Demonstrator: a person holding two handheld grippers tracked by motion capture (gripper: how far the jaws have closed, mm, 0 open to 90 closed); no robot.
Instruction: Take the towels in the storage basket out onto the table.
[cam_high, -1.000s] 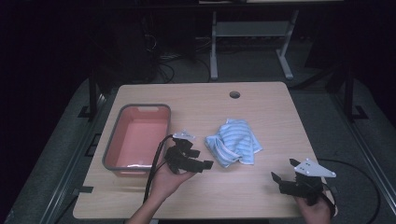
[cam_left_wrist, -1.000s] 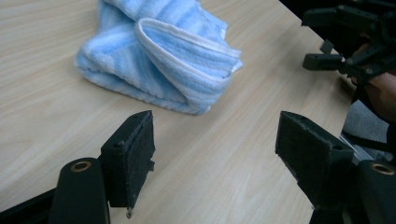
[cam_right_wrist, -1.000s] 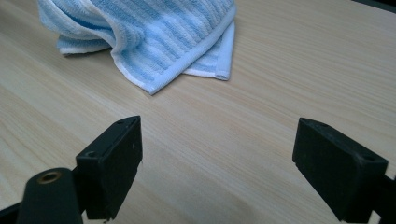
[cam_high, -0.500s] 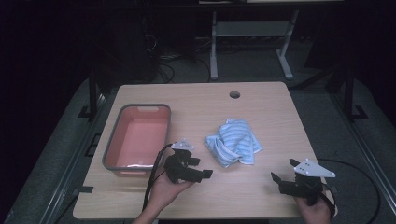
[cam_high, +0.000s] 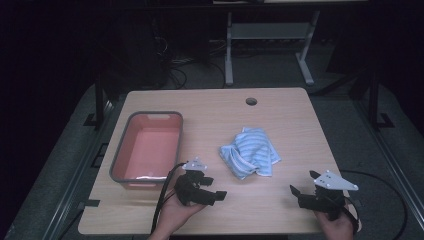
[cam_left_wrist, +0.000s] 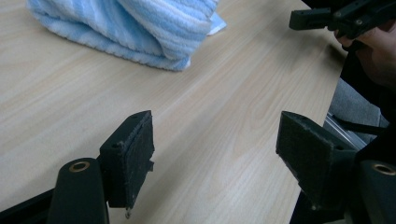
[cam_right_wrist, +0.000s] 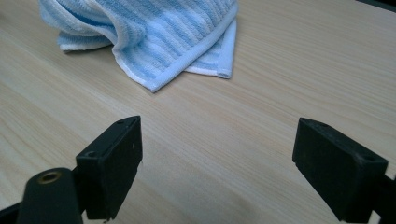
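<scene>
A crumpled blue-and-white striped towel (cam_high: 251, 158) lies near the middle of the wooden table (cam_high: 215, 115). It also fills the top of the left gripper view as the towel (cam_left_wrist: 140, 28) and of the right gripper view as the towel (cam_right_wrist: 154, 37). My left gripper (cam_high: 218, 192) rests low near the front edge, left of the towel, jaws open and empty (cam_left_wrist: 219, 168). My right gripper (cam_high: 300, 186) sits at the front right, open and empty (cam_right_wrist: 217, 168), pointing toward the towel.
A grey bin with a pink inside (cam_high: 148, 146) stands at the table's left. A round cable hole (cam_high: 251, 101) is near the far edge. The right hand and its gripper (cam_left_wrist: 345, 18) appear far off in the left gripper view. Dark floor and a metal rack lie beyond.
My left gripper has drawn back from the towel toward the front edge and sunk lower. The right gripper and the towel have stayed where they were.
</scene>
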